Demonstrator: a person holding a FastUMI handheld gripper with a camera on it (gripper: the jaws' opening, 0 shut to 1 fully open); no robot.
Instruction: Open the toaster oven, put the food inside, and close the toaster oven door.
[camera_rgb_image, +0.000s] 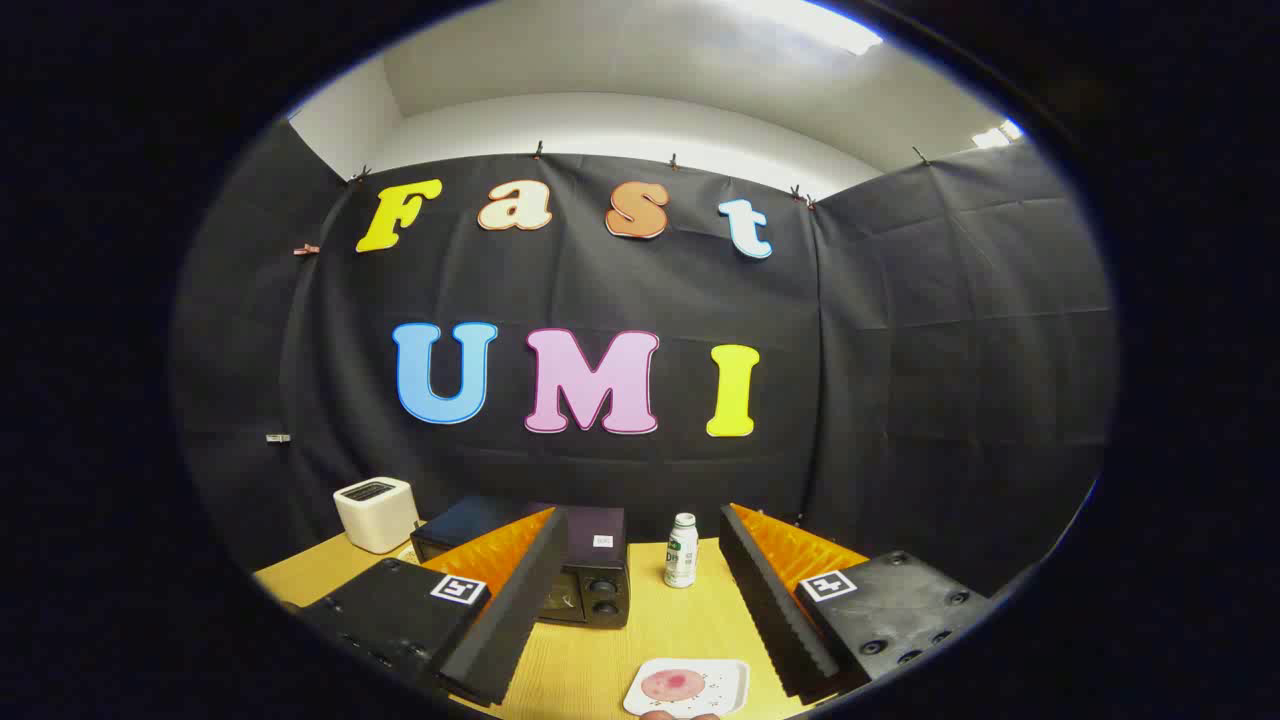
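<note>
A black toaster oven (585, 570) stands on the wooden table (640, 630) beyond my left finger, partly hidden by it; two knobs show on its right side and its door looks closed. A white tray (690, 688) lies on the table between my fingers, near me, with a round pink piece of food (672, 685) on it. My gripper (640, 530) is held above the table, open, with nothing between its fingers (510, 600).
A small white bottle with a green label (681, 551) stands just right of the oven, between my fingers and beyond the tray. A white toaster (376, 513) sits at the table's far left. Black cloth walls close the booth behind.
</note>
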